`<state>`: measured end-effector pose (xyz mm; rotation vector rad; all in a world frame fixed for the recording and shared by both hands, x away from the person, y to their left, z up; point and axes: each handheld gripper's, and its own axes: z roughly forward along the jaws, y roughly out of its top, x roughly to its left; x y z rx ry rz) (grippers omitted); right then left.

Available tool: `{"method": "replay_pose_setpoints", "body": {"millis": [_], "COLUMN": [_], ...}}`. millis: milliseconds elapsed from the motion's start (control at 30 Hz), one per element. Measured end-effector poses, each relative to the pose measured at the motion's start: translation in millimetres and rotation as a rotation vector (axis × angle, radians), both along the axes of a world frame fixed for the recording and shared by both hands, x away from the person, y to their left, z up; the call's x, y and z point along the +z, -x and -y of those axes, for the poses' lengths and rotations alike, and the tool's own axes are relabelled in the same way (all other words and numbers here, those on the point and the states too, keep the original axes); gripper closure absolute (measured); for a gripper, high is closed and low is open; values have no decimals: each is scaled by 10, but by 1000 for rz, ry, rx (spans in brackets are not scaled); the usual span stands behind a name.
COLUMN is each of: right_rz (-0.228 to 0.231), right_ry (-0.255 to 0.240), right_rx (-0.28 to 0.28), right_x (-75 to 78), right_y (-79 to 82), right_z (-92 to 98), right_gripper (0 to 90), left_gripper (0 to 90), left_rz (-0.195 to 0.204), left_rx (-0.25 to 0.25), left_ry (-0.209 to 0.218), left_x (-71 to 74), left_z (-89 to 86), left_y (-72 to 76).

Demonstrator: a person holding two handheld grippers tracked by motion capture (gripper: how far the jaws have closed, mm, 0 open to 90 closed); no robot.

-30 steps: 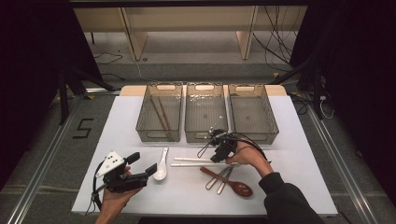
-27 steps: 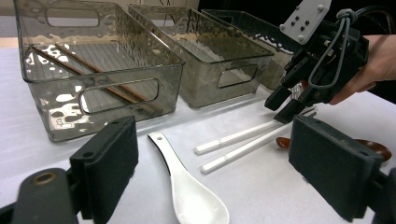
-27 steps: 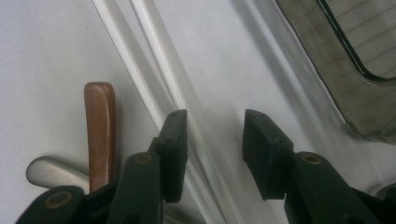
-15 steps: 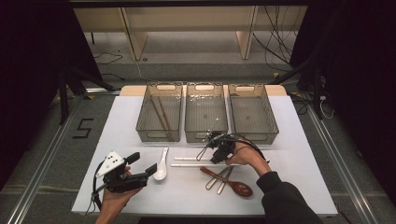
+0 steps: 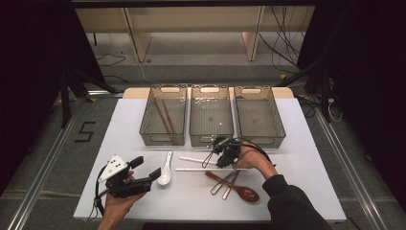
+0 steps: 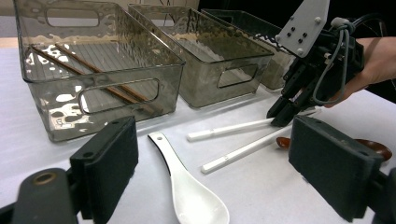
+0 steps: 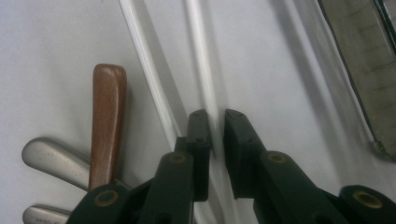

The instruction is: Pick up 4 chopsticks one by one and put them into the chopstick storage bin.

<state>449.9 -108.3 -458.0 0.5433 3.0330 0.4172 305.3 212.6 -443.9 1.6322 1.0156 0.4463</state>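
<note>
Right tool point(image 5: 214, 154) on white chopstick point(image 5: 194, 159)

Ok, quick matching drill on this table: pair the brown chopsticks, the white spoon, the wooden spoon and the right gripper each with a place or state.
1 brown chopsticks
2 white spoon
3 wooden spoon
4 right gripper

a jaws around a white chopstick
b inside the leftmost bin
c crossing two metal handles
d on the table near the left gripper

Pairs: 1-b, 2-d, 3-c, 4-a

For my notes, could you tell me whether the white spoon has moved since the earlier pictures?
No. The white spoon lies below the left bin, as before.
</note>
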Motion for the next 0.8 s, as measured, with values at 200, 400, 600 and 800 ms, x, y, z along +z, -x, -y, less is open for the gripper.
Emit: {"method": "replay_pose_setpoints", "body": {"millis": [200, 400, 600, 800], "right_rz": [29, 58, 98, 123], "right_ry": [16, 18, 9, 0], "right_rx": [33, 55, 88, 97], "right_x": [8, 45, 123, 232], "right_y": [-8, 24, 68, 113], "right_z": [-12, -15, -35, -91], "right_gripper": [853, 856, 859, 861], "left_gripper": [155, 155, 155, 155], "left_rz": [0, 0, 0, 0], "left_rx": [0, 0, 1, 0], "left_ry": [0, 0, 0, 0], "left_x": [0, 0, 0, 0], "left_z": [0, -1, 1, 0], "left_y": [-1, 0, 0, 0]}}
